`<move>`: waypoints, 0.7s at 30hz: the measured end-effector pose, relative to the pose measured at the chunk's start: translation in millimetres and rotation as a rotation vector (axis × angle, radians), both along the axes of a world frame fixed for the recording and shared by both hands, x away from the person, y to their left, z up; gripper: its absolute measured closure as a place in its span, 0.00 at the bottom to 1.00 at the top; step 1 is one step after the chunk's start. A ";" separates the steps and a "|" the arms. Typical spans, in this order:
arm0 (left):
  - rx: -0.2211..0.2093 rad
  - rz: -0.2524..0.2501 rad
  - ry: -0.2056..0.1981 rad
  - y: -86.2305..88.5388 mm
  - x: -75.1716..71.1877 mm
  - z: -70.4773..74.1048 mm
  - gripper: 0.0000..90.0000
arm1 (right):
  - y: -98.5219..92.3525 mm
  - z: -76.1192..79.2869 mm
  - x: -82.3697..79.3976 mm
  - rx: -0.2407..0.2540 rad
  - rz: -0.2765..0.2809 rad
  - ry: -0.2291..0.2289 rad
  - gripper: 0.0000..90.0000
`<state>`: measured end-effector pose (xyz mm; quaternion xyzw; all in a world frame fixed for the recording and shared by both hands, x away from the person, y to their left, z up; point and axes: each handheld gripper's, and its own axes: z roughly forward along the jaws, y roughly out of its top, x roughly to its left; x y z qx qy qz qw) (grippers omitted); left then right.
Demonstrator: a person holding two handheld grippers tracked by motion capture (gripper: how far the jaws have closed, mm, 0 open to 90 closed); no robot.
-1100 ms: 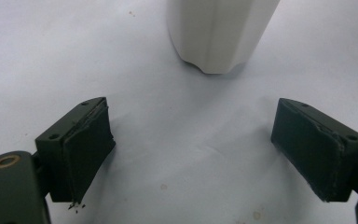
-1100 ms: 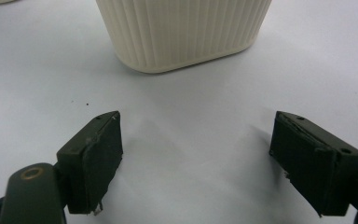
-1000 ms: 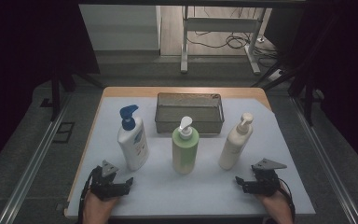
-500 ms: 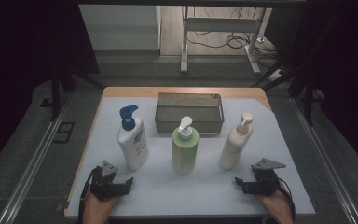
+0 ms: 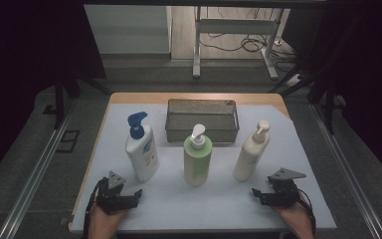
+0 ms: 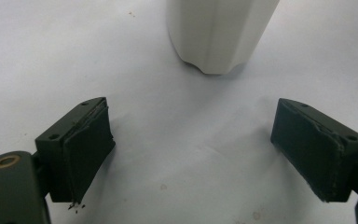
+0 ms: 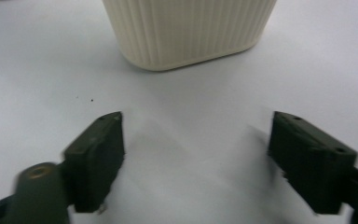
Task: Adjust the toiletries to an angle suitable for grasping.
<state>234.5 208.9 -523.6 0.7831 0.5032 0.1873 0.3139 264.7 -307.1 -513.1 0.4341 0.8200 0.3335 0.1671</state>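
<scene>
White tabletop [image 7: 51,56]: cream bottle [image 7: 186,28] stands just beyond open jaws.

Dim room, dark at both sides of the high view; the white table [image 5: 214,199] catches soft light from above, and the floor beyond it is brighter. The bottles throw faint, short shadows. The high view is soft and grainy. In the left gripper view, detail is sharp with mild shadows; in the right gripper view, the tool's [image 7: 196,158] jaws are smeared by motion blur.
</scene>
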 end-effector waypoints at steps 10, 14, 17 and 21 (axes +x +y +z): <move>-0.002 0.001 0.001 -0.1 0.0 -0.1 0.13 | -6.5 13.4 2.6 0.028 -0.013 -0.046 0.58; -0.002 0.001 0.001 0.0 -0.1 -0.1 0.13 | -11.6 14.2 7.2 0.092 -0.005 -0.031 0.70; -0.003 0.001 0.000 0.0 -0.1 -0.1 0.13 | -13.4 14.7 9.8 0.105 -0.007 -0.028 0.78; -0.003 0.001 0.001 0.1 -0.1 -0.1 0.13 | -14.6 14.3 12.9 0.096 -0.028 -0.039 0.88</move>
